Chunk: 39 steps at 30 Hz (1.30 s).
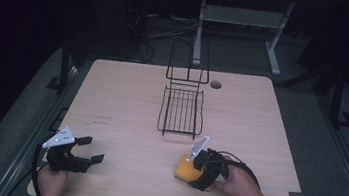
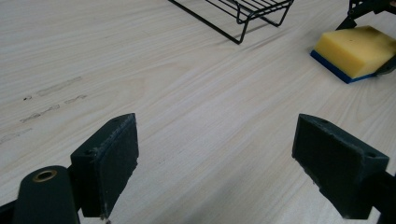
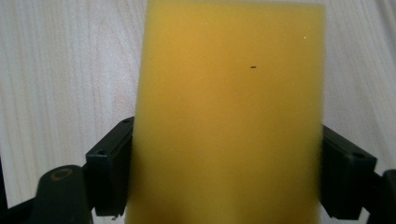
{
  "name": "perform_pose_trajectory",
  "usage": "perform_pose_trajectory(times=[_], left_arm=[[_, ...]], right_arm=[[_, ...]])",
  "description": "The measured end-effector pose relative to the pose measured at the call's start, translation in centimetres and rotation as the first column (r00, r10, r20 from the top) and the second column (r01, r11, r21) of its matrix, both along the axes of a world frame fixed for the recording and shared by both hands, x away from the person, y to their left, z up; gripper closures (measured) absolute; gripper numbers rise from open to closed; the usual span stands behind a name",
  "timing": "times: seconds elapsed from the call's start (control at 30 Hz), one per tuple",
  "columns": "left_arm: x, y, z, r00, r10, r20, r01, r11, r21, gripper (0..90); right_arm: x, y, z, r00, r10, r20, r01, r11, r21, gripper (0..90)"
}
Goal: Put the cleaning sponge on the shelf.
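Observation:
A yellow sponge (image 1: pixel 185 170) with a blue underside lies flat on the wooden table (image 1: pixel 127 97), near the front right. My right gripper (image 1: pixel 193 173) is shut on it, one jaw against each long side. In the right gripper view the sponge (image 3: pixel 229 116) runs up between the two black jaws of the gripper (image 3: pixel 226 172). My left gripper (image 1: pixel 93 149) rests open at the front left, with only bare wood between its jaws (image 2: pixel 215 158). The left gripper view has the sponge (image 2: pixel 357 49) at its upper right.
A black wire rack (image 1: pixel 181 111) with a tall back loop stands at the table's middle, beyond the sponge; its front edge (image 2: pixel 243 9) appears in the left gripper view. A round cable hole (image 1: pixel 216 84) sits at the back. Dark floor surrounds the table.

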State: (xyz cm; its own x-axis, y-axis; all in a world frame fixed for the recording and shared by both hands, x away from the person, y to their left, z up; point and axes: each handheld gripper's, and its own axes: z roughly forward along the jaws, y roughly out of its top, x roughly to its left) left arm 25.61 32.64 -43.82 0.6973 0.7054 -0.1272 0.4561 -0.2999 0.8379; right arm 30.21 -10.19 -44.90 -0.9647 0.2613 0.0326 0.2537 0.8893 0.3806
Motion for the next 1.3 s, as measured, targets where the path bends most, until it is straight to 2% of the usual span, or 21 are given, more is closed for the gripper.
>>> perform_pose_trajectory(times=[0.27,0.6,0.9,1.0,1.3], left_arm=[[0.0,0.0,0.0,1.0,0.002,0.001,-0.002,1.0,-0.005,14.1],[0.0,0.0,0.0,1.0,0.0,0.002,0.0,1.0,-0.005,14.1],[0.0,0.2,0.0,1.0,0.007,0.005,-0.007,0.9999,-0.013,14.1],[0.0,0.2,0.0,1.0,0.006,0.004,-0.006,0.9999,-0.012,14.1],[0.0,0.1,0.0,1.0,0.007,0.006,-0.007,0.9999,-0.015,14.1]], right_arm=[[0.1,0.0,0.4,1.0,0.003,0.003,-0.003,1.0,0.0,21.3],[1.1,0.4,2.0,0.9995,0.03,0.011,-0.03,0.999,0.041,21.2],[2.9,1.0,3.8,0.9986,0.052,0.0,-0.052,0.997,0.056,21.2],[3.4,1.4,4.1,0.9981,0.061,0.007,-0.062,0.997,0.05,21.2],[5.1,2.0,4.8,0.997,0.077,-0.007,-0.076,0.994,0.079,21.2]])
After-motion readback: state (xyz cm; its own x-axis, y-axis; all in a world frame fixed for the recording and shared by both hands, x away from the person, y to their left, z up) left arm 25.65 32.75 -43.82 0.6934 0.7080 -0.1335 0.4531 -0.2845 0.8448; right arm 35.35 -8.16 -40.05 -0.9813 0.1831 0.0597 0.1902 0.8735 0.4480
